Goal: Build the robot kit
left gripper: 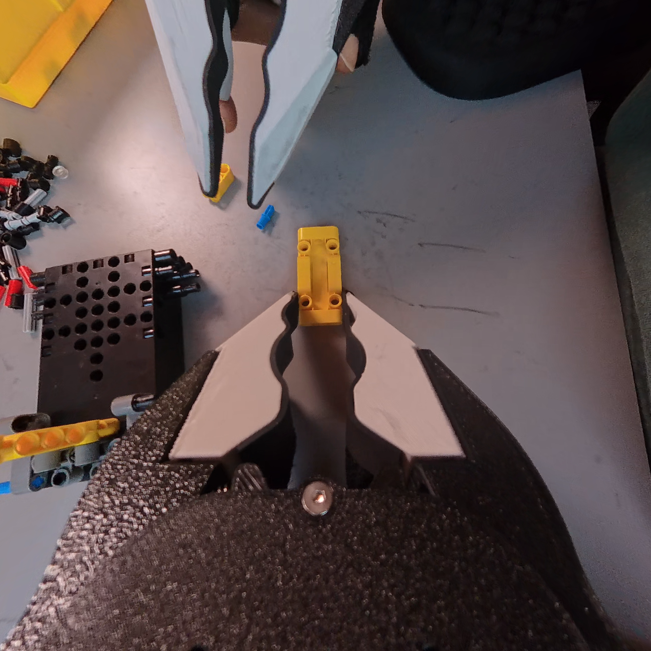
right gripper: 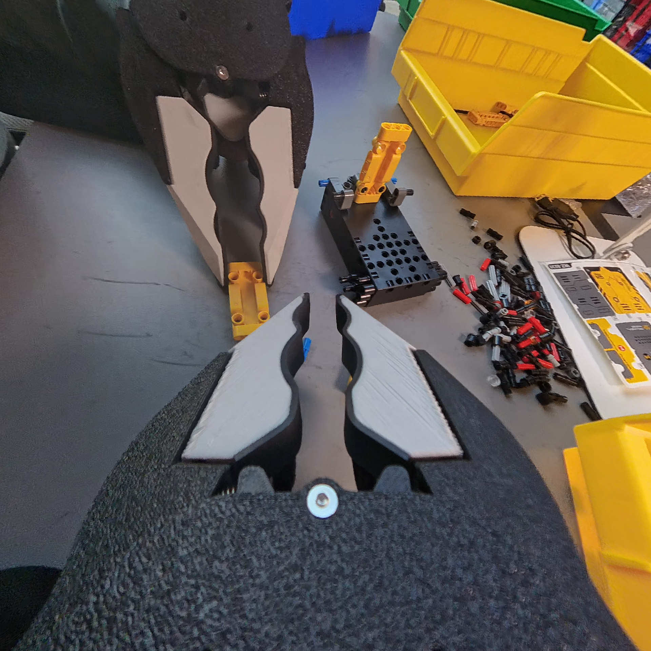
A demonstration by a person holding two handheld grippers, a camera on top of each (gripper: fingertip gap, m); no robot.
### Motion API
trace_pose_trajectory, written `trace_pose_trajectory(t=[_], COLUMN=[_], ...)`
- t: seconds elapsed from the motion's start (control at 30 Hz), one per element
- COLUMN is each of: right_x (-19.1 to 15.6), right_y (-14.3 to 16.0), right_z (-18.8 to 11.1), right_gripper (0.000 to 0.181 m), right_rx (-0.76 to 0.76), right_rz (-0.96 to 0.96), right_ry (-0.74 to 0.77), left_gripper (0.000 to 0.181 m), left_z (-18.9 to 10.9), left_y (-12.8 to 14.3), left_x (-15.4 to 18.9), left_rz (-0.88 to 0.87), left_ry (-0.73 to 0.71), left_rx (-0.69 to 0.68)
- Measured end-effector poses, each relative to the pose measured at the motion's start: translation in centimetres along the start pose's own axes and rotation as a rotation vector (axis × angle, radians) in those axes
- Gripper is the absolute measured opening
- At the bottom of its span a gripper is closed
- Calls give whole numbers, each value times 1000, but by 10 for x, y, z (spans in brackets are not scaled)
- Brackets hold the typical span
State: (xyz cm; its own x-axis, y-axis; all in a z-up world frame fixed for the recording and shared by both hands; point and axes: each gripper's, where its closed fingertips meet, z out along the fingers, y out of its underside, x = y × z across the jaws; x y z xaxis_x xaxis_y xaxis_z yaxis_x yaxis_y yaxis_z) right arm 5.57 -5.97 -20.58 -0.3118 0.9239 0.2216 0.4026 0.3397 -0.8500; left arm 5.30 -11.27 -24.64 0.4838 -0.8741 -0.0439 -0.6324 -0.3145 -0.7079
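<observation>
A flat yellow plastic panel with four corner holes (left gripper: 320, 278) lies on the grey table (left gripper: 458, 176), its near end pinched between the left gripper (left gripper: 320, 299) tips. The right gripper (right gripper: 322, 303) hovers open and empty, beside a small yellow brick (left gripper: 222, 183) and blue pin (left gripper: 266, 217). A black perforated block (right gripper: 387, 253) sits right.

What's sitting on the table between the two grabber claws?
A small blue peg lies on bare table between the left gripper and right gripper, beyond the yellow block. The left wrist view shows it.
</observation>
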Motion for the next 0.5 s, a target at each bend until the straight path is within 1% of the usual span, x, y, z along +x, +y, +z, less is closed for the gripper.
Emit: trace_pose_trajectory(t=[0.07,0.13,0.23,0.3,0.4,0.5], right_x=[1,4,-2,-8,-10,-10], right_y=[6,21,28,30,35,39], right_z=[2,0,-6,-8,-4,1], right_gripper=[14,15,16,16,15,12], right_rx=[-48,-134,-177,-196,-242,-274], right_rz=[-10,-19,40,50,35,30], right_ry=[5,3,-57,-86,-83,-80], left_gripper=[24,24,37,40,39,39], left_z=[2,5,3,-3,-15,-22], left_y=[-2,-5,-11,-16,-23,-24], left_x=[-1,-3,-4,-6,-11,-16], left_rz=[-3,1,7,-13,-57,-96], left_ry=[-5,-16,-24,-23,-26,-46], left_rx=[0,1,29,76,150,183])
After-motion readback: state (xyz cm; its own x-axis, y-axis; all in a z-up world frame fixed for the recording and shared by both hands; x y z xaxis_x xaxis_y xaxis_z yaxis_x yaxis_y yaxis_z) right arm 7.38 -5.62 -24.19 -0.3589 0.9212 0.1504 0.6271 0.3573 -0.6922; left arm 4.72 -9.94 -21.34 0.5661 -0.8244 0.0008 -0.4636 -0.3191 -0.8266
